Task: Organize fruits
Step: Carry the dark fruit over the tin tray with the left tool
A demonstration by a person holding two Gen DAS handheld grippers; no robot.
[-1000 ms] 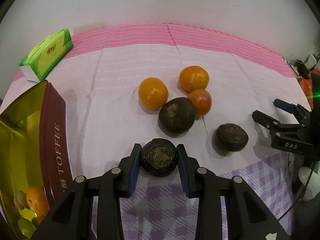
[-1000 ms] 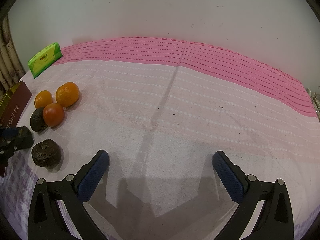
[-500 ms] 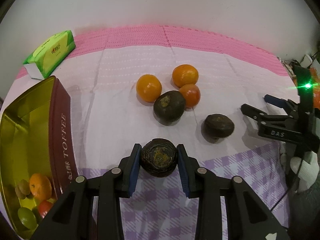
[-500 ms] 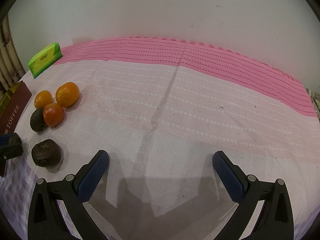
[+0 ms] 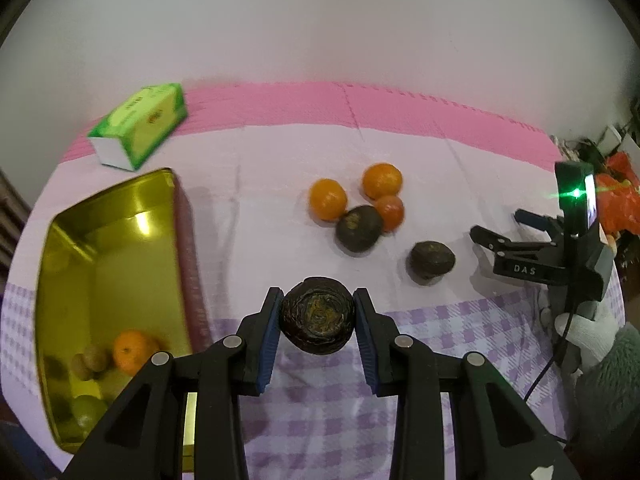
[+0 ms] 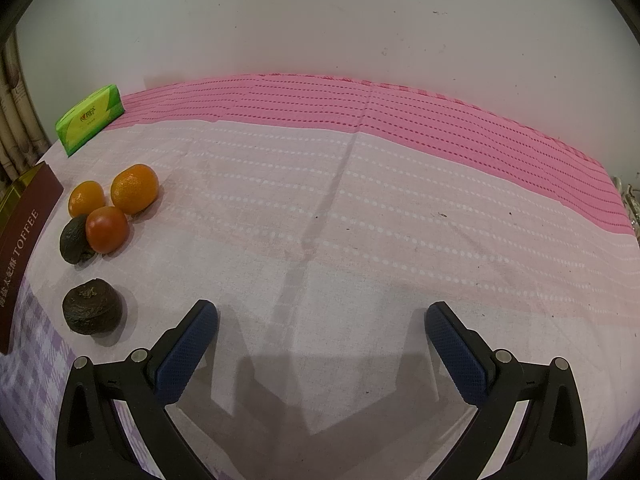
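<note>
Bare cloth point(image 6: 360, 240) before right gripper point(image 6: 320, 344), jaws wide; left gripper point(image 5: 317, 330) jaws clamping dark fruit point(image 5: 317, 320) beside tin point(image 5: 182, 240) edge.

Beside the gold-lined maroon tin point(image 5: 120, 248): bright orange mandarins point(image 5: 327, 199), dull brown-black wrinkled fruit point(image 5: 432, 261), a green tissue pack point(image 5: 140, 125), pink-striped, lilac-checked cloth point(image 6: 400, 128).

A wrinkled dark fruit point(image 5: 318, 321) sits clamped between the left fingers point(image 5: 270, 332). Ahead of them lie three oranges point(image 5: 327, 199) touching another dark fruit point(image 5: 359, 228); a third dark one point(image 5: 432, 261) lies apart, right.
</note>
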